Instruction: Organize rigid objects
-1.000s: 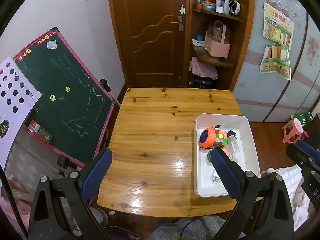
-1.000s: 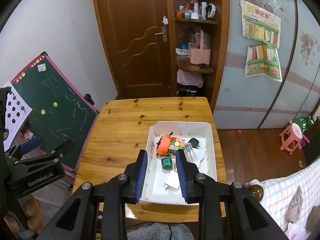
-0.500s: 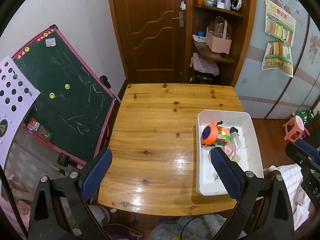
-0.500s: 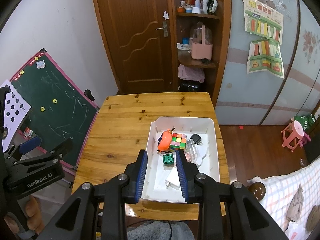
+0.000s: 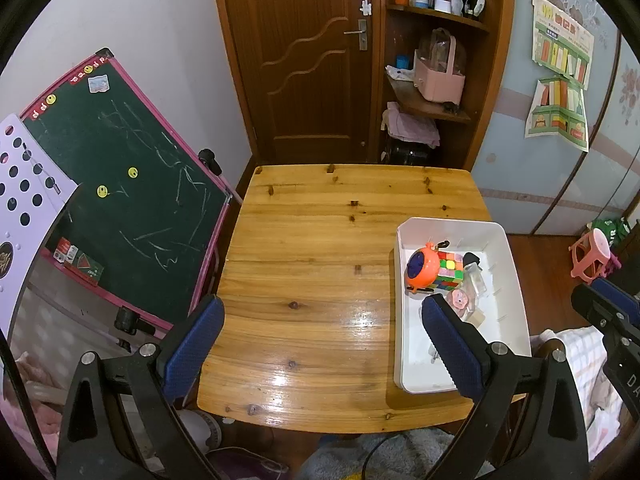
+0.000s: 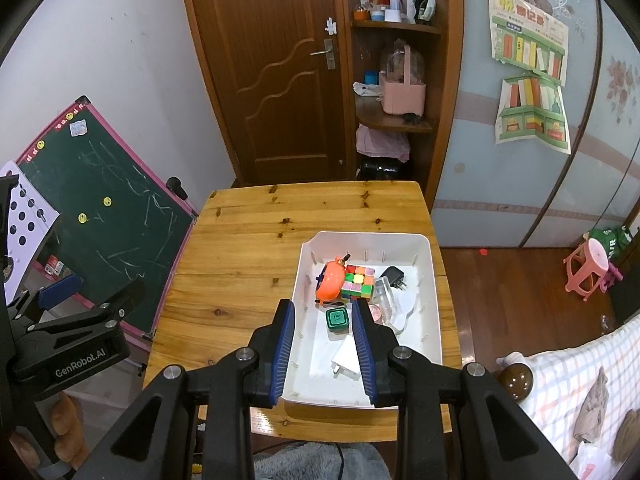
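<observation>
Rigid objects, an orange toy (image 6: 331, 283), colour cube (image 6: 359, 285), black plug (image 6: 393, 277), green block (image 6: 337, 319) and white adapter (image 6: 347, 361), lie gathered in the white bin (image 6: 429, 300) at the surface's (image 5: 304, 280) right edge. We judge sorting nearly complete; nothing loose remains on the wood. Our left claw (image 5: 320, 344) hangs spread wide and empty; our right claw (image 6: 325, 344), narrowly parted, pinches nothing above the bin. Ample open room lies leftward.
</observation>
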The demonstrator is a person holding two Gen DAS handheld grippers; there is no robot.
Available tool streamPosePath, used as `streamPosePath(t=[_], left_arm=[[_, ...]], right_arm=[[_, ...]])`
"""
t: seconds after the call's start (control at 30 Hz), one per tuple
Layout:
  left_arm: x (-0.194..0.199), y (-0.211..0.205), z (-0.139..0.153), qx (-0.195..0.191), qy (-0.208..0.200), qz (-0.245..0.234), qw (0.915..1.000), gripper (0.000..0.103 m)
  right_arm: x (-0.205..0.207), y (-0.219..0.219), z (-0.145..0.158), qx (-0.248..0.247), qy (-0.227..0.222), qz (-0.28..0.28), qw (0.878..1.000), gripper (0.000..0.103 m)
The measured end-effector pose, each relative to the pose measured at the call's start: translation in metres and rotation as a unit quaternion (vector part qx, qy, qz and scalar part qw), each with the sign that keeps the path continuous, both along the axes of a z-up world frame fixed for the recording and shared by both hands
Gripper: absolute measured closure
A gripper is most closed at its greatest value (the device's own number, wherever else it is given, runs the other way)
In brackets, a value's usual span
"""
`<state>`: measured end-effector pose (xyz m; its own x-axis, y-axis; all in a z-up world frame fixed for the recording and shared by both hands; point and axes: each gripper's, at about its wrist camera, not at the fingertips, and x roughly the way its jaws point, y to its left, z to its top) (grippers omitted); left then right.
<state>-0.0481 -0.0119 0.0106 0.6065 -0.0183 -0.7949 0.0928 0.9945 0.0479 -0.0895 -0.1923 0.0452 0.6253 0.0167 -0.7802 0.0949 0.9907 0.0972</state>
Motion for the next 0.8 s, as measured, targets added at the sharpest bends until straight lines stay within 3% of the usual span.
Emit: streamPosePath(t=[0.8], left_arm=[[-0.002, 0.004, -0.011, 0.001, 0.005, -0.005, 1.0000, 0.003]], right_arm=[[0.003, -0.002, -0.010, 0.004, 0.012, 0.001, 1.000, 0.073]])
